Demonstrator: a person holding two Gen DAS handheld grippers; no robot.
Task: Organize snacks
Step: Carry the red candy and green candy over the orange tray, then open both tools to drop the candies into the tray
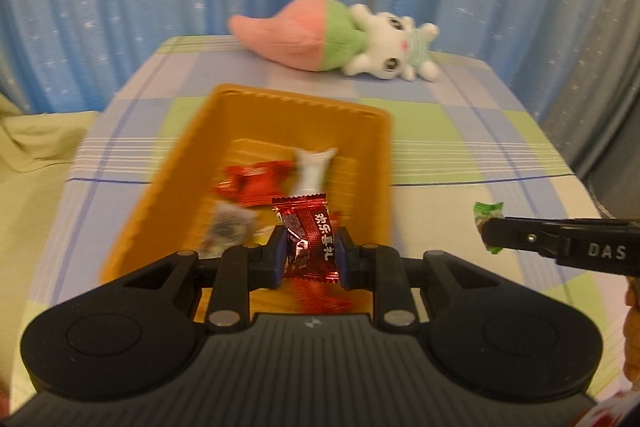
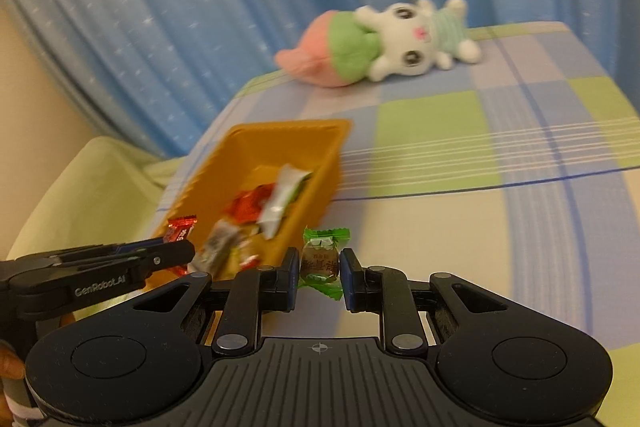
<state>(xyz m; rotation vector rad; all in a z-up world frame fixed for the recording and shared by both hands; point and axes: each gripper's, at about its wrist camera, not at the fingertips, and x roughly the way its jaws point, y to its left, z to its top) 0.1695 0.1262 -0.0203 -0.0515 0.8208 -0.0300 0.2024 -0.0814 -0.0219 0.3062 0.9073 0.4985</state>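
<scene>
Your left tool (image 1: 310, 253) grips a shiny red foil-wrapped candy with white characters (image 1: 307, 241) between its blue pads, held above the near end of the orange ribbed plastic basket (image 1: 168, 187). Your right tool (image 2: 319, 273) clamps a green-wrapped candy with a brown label (image 2: 320, 261) just beside the basket's right wall. Inside the basket lie a red packet (image 1: 252, 181), a white pouch (image 1: 314, 169) and a greyish wrapper (image 1: 228, 227), blurred. The basket sits on the checked pastel cloth covering the table (image 1: 460, 147); a pink, green and white plush toy (image 1: 336, 39) lies at its far edge.

Glossy foil red candy (image 1: 310, 241), ribbed plastic orange tray (image 1: 360, 115), plush toy (image 1: 340, 41), woven cloth tablecover (image 1: 460, 155).
</scene>
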